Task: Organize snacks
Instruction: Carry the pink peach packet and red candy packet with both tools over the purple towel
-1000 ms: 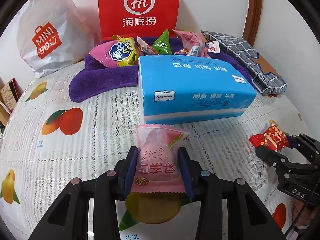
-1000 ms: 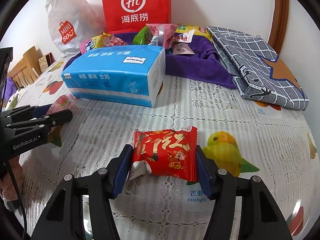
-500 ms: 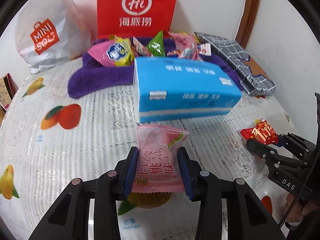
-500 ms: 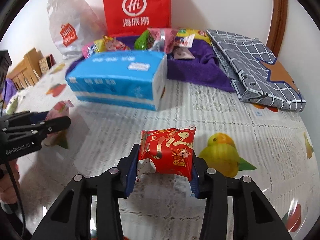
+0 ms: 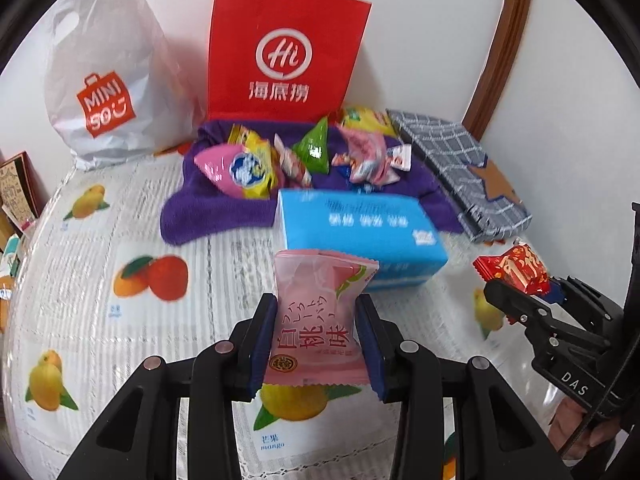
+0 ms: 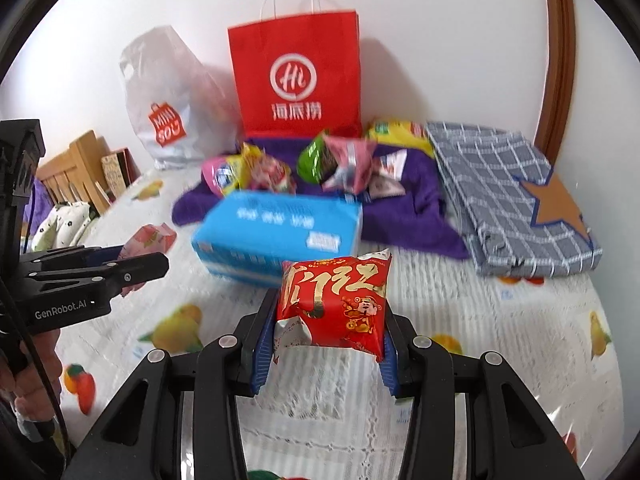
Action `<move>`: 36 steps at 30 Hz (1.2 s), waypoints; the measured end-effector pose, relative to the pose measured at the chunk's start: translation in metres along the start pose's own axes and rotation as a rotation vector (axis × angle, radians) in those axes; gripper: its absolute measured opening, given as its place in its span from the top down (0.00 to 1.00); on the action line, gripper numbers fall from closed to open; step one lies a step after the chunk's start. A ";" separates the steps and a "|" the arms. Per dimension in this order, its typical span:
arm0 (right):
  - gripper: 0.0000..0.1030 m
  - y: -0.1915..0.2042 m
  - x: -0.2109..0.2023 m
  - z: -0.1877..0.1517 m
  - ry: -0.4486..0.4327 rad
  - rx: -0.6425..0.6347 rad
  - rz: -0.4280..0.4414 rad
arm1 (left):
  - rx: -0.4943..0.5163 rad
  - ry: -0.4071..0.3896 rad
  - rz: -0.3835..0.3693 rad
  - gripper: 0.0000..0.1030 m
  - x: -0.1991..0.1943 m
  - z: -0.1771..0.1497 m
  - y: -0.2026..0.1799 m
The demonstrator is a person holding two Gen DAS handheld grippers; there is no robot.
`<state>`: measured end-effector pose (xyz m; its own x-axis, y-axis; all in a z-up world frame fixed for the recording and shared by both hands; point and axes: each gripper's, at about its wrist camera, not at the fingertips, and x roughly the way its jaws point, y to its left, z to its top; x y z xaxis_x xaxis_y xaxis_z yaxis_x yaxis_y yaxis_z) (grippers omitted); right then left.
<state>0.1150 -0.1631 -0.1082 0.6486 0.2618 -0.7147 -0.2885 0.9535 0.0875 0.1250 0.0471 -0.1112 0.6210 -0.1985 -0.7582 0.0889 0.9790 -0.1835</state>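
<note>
White wall and a fruit-printed lace cloth frame the scene; the surface (image 5: 100,320) carries everything else. In the left wrist view the pink snack packet (image 5: 318,320) stands upright in the left gripper (image 5: 316,342), whose jaws are clamped on its lower sides, with its top seal free above them. In the right wrist view the red snack packet (image 6: 336,304) sits in the right gripper (image 6: 326,350); those jaws have just been closing and now press on both its sides, the foil crumpled at its lower left corner. Both packets hang clear of the cloth.

At twelve o'clock from each packet lies the blue tissue pack (image 5: 360,224), and beyond it the purple towel (image 5: 208,216) holds the snack pile (image 5: 288,156). Behind that stand the red paper bag (image 5: 286,50) and, at about ten o'clock, the white plastic bag (image 5: 106,80). A folded grey checked cloth (image 6: 516,200) lies at two o'clock.

Slippage looks like the main risk: both wrappers are slick and puffy, so a squeeze on air instead of contents could let one slide out in transit. The red packet seems likelier, being wide and gripped near its lower edge, where a quick swing could tip it. Carried too low towards the towel, either packet could catch the tissue pack and get knocked loose. The grippers are near each other, so converging on the pile together could make them collide. A careless drop might scatter the heaped snacks.
</note>
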 end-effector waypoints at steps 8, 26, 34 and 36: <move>0.58 0.002 -0.009 0.044 -0.038 -0.002 -0.005 | -0.007 -0.024 -0.022 0.63 -0.015 0.038 -0.003; 0.58 -0.010 0.015 0.115 -0.049 0.004 -0.018 | -0.026 -0.068 0.022 0.63 -0.011 0.106 0.005; 0.58 -0.018 0.029 0.141 -0.057 0.008 -0.013 | -0.030 -0.079 0.040 0.63 -0.005 0.124 0.006; 0.58 -0.019 0.031 0.146 -0.063 0.008 -0.013 | -0.033 -0.081 0.038 0.63 -0.003 0.128 0.008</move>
<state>0.2438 -0.1514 -0.0306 0.6953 0.2584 -0.6706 -0.2744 0.9579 0.0845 0.2231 0.0611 -0.0304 0.6844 -0.1560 -0.7123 0.0394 0.9833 -0.1775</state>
